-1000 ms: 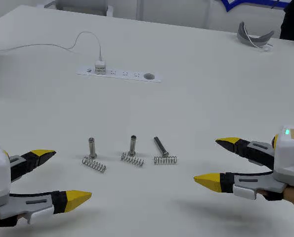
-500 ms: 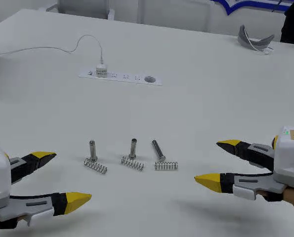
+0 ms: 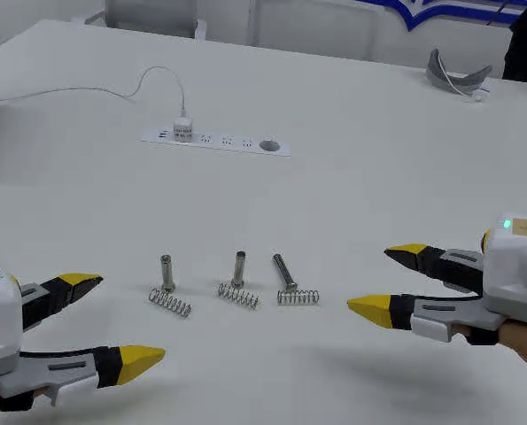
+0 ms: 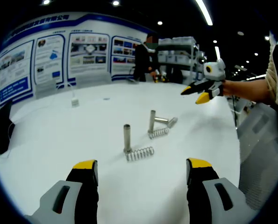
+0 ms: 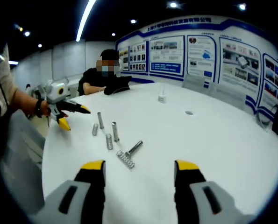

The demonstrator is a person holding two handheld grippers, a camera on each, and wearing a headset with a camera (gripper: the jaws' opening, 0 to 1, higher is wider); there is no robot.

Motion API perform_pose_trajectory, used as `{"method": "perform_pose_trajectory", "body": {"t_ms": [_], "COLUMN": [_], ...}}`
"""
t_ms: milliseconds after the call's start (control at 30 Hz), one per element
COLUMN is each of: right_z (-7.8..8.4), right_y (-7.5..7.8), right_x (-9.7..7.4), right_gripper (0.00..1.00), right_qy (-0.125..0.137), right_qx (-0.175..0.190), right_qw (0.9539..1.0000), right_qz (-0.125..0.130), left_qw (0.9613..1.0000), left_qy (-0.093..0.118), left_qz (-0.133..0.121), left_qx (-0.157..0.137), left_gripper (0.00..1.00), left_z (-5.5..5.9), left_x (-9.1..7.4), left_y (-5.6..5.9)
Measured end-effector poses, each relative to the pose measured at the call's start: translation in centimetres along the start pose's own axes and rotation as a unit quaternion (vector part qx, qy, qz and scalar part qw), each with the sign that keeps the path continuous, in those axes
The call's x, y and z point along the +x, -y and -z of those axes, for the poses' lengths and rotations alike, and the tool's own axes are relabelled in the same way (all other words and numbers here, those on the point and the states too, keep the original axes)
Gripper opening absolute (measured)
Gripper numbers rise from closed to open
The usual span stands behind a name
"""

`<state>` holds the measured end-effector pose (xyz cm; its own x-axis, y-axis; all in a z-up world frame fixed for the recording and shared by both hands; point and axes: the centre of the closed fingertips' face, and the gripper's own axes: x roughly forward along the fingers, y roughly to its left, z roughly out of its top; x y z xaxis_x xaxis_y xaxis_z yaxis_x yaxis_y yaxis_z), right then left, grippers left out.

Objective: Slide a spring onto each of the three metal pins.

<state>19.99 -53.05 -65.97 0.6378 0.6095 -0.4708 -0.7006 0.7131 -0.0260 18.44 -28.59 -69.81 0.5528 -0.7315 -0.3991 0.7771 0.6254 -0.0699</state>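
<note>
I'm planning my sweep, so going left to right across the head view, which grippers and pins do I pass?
left gripper → left upright pin → middle upright pin → lying pin → right gripper

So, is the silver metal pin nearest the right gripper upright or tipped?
Tipped: the silver metal pin lies on the white table beside a wire spring.

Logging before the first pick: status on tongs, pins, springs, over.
Left tongs, right tongs open, empty. Left pin, middle pin upright, right pin lying flat, all bare. Springs loose on table beside them. Power strip far back.
</note>
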Motion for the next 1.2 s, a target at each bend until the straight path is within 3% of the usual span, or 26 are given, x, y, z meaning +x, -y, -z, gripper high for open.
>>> {"method": "perform_pose_trajectory", "body": {"t_ms": [533, 1200], "right_z": [-1.4, -1.1], "right_y": [1.4, 0.4], "right_x": [3.3, 8.8], "right_gripper": [0.45, 0.31], "right_qy": [-0.034, -0.085], "right_qx": [0.009, 0.024], "right_qw": [0.9991, 0.9958], "right_qz": [0.025, 0.028], "left_qw": [1.0000, 1.0000], "left_qy": [0.000, 0.001], "left_qz": [0.002, 0.004], "left_qx": [0.002, 0.002], "left_gripper": [0.77, 0.76], "left_z": [-0.1, -0.3], "left_x": [0.2, 0.5], "left_y": [0.2, 0.5]}}
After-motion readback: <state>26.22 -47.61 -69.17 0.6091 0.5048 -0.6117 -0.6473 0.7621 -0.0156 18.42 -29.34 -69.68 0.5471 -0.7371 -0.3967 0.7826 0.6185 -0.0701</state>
